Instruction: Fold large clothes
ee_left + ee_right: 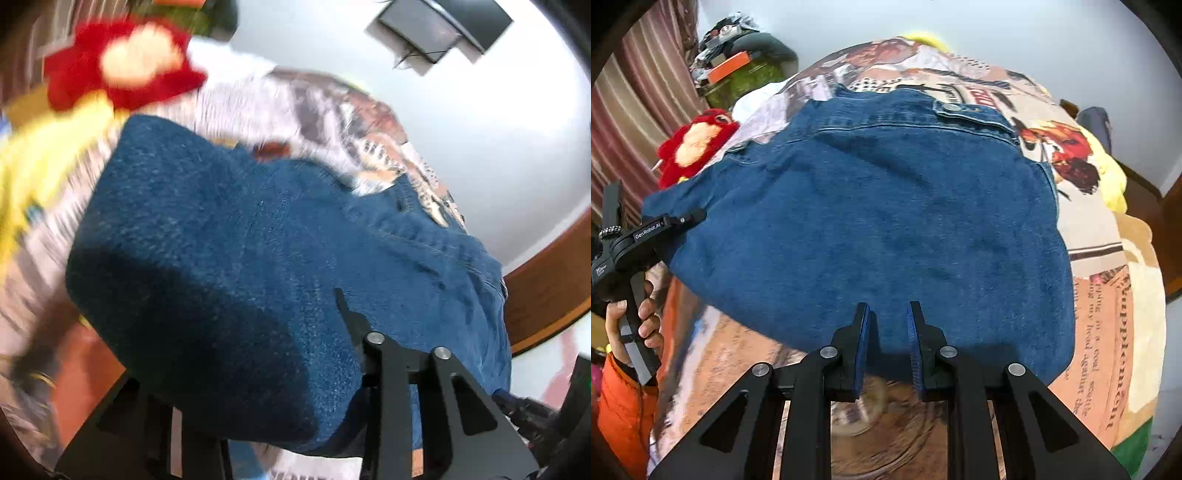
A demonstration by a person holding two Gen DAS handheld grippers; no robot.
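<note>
A big blue denim jacket (871, 206) lies spread over a bed cover (1108, 280) with pictures and words printed on it. In the right wrist view the jacket fills the middle of the frame, with its collar and a metal button (948, 107) near the top.

The right gripper (888, 325) sits at the bottom middle of that view. Its two fingers are spread apart with a gap between them, and nothing is in the gap. The tips are over the near edge of the jacket.

The left gripper (683, 220) shows at the left edge of the same view, held by a hand (639, 314). Its tip is at the jacket's left corner. In the left wrist view the denim covers one finger (349, 314), so I cannot tell if this claw is spread or pinching.

A red plush toy (696, 146) lies at the upper left, just beside the jacket. A dark screen (443, 29) hangs on the wall at the top right of the left wrist view.
</note>
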